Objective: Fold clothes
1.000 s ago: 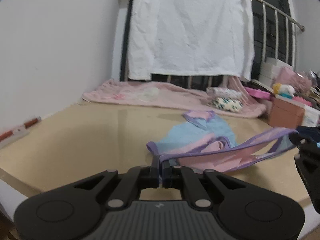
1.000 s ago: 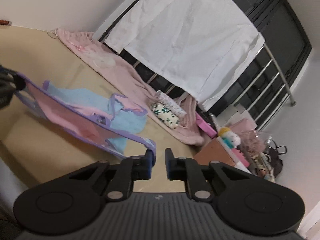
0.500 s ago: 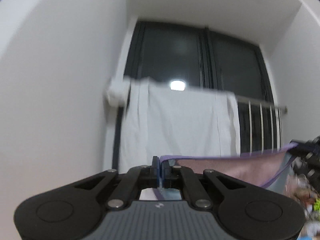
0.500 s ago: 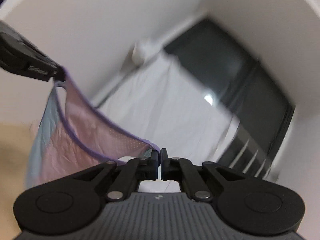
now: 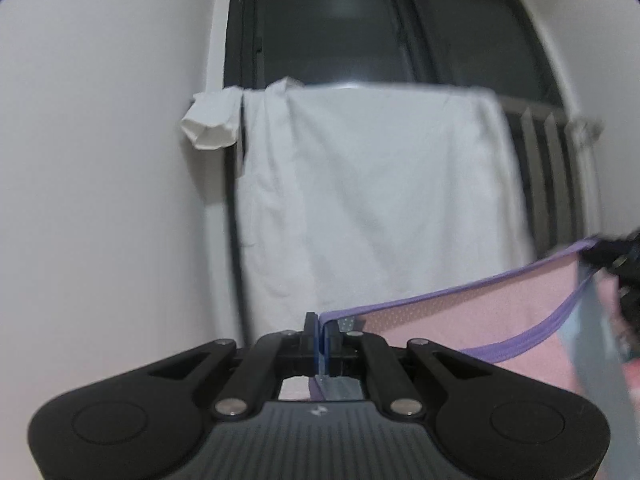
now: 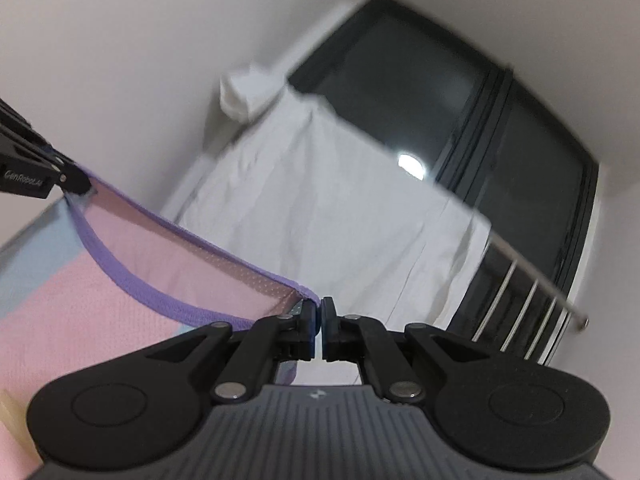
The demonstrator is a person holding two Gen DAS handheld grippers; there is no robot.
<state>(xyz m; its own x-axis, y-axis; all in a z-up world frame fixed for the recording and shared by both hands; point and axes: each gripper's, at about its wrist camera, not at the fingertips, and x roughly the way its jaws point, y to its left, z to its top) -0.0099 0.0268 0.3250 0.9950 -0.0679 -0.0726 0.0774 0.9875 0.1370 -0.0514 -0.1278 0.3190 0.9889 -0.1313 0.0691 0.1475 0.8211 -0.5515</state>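
Note:
A pink and light-blue garment with purple trim (image 5: pixel 472 320) hangs in the air, stretched between both grippers. My left gripper (image 5: pixel 321 334) is shut on one end of its purple hem. My right gripper (image 6: pixel 318 314) is shut on the other end; the cloth (image 6: pixel 132 252) sags away to the left from its jaws. The right gripper (image 5: pixel 608 252) appears dark and blurred at the right edge of the left wrist view. The left gripper (image 6: pixel 74 184) shows at the left edge of the right wrist view, pinching the hem corner. The garment's lower part is out of sight.
A white sheet (image 5: pixel 380 200) hangs over a metal railing (image 6: pixel 532 276) in front of a dark window (image 5: pixel 360 28). A white wall (image 5: pixel 100 200) stands to the left. A strip of beige surface (image 6: pixel 10 412) shows at the lower left.
Both grippers have risen with the garment, lifting it off the beige surface into the air. The right jaws closed onto the hem. The surface and clutter have dropped out of view.

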